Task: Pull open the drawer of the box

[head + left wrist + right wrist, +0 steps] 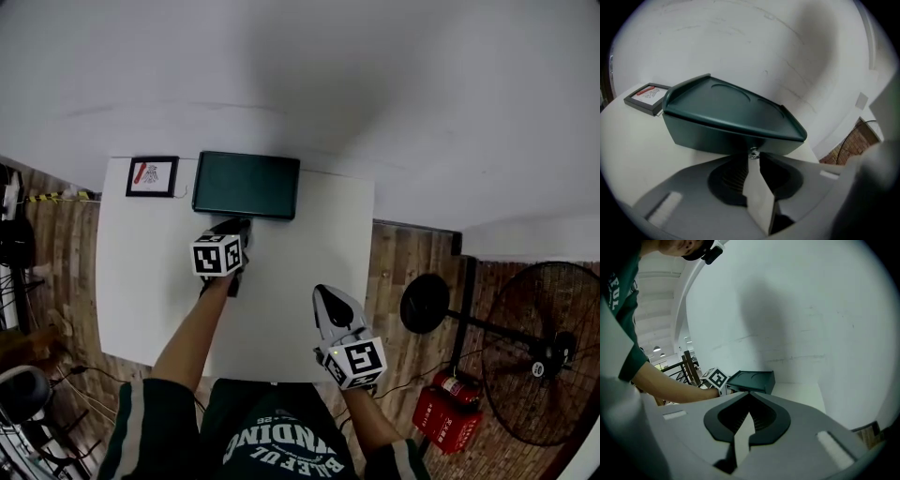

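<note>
A dark green box (246, 185) stands at the far side of the white table (309, 281). Its drawer front faces me, with a small metal knob (753, 153) low in the middle. My left gripper (232, 227) is right at that front. In the left gripper view its jaws (753, 157) stand slightly apart, and the knob sits between the fingertips with no clear press on it. The drawer looks closed. My right gripper (324, 293) hovers over the near right of the table, well away from the box (752, 380), with its jaws (750, 412) shut and empty.
A small black picture frame (152, 175) lies left of the box, close to the table's far left corner. A white wall rises directly behind the table. To the right on the floor stand a fan (539, 352) and a red case (448, 417).
</note>
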### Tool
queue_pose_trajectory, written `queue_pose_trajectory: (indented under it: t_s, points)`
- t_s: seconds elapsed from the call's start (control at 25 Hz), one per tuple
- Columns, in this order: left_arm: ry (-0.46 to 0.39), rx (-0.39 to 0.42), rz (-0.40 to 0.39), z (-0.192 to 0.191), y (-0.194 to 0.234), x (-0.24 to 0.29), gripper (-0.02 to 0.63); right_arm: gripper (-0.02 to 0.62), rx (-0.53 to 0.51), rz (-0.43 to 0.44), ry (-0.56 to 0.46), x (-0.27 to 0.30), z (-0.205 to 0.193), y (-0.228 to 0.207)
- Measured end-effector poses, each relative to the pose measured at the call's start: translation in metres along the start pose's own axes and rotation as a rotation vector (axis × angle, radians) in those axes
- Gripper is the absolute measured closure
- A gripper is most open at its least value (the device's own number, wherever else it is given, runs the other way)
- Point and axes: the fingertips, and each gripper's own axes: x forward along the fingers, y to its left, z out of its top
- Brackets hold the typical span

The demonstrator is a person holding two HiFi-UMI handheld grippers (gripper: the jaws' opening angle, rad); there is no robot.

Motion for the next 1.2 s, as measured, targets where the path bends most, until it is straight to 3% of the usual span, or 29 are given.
queue_pose_trajectory:
  t_s: [1.2]
  points:
    - [0.035,-0.036,0.009,-0.079,-0.016,-0.048,0.485,0.595,0.02,-0.002,-0.017,-0.034,-0.011,0.005]
